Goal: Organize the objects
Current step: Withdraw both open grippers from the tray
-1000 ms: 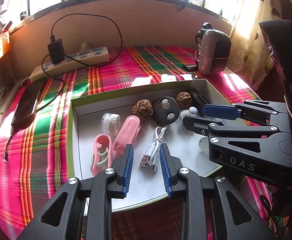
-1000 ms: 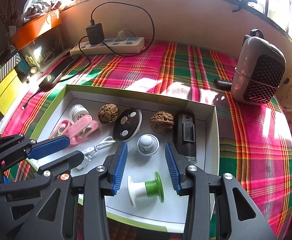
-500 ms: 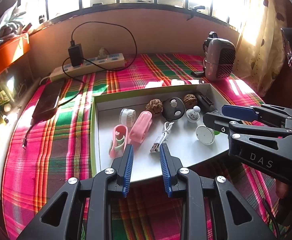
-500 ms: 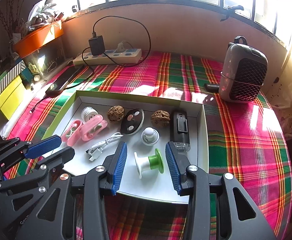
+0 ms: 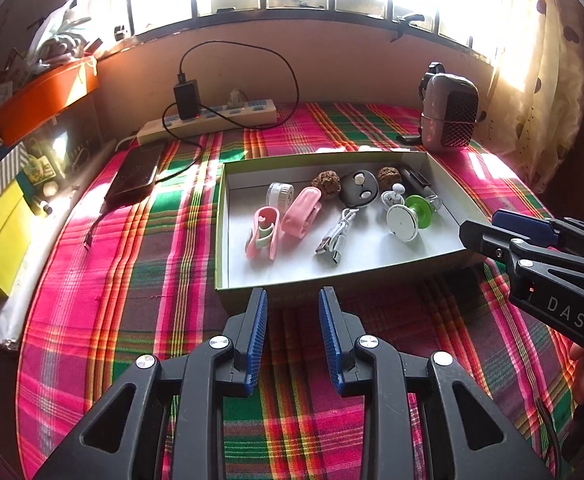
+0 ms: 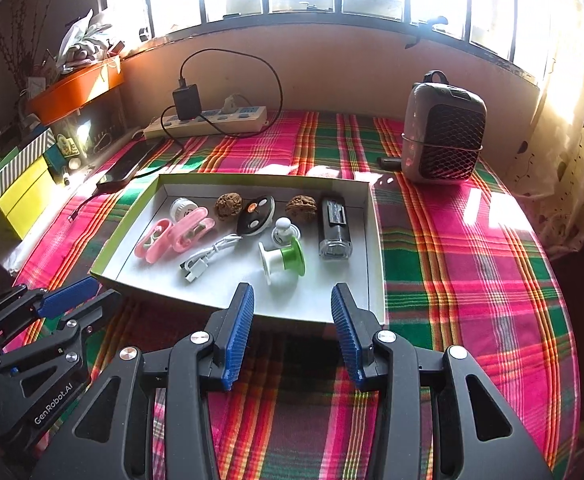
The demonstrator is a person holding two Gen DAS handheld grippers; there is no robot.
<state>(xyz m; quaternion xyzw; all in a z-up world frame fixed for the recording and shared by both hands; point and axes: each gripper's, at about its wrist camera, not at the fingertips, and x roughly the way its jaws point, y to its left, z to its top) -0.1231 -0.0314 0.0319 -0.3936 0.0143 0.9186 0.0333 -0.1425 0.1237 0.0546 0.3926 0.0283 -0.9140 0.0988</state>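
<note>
Objects to be organized lie gathered inside the shallow white box (image 6: 375,264) on the plaid cloth (image 6: 471,264), likely so they stay corralled, while the left gripper (image 5: 293,322) and right gripper (image 6: 292,320) hover spread and empty just short of its near wall.

Shallow tray (image 6: 375,248) on the plaid cloth (image 6: 471,280), two clips (image 6: 174,234) at its left, USB cable (image 6: 208,254) and spool (image 6: 284,260) in the middle, walnuts (image 6: 300,207) along the back, power strip (image 6: 208,120) behind, small heater (image 6: 443,138) back right.
</note>
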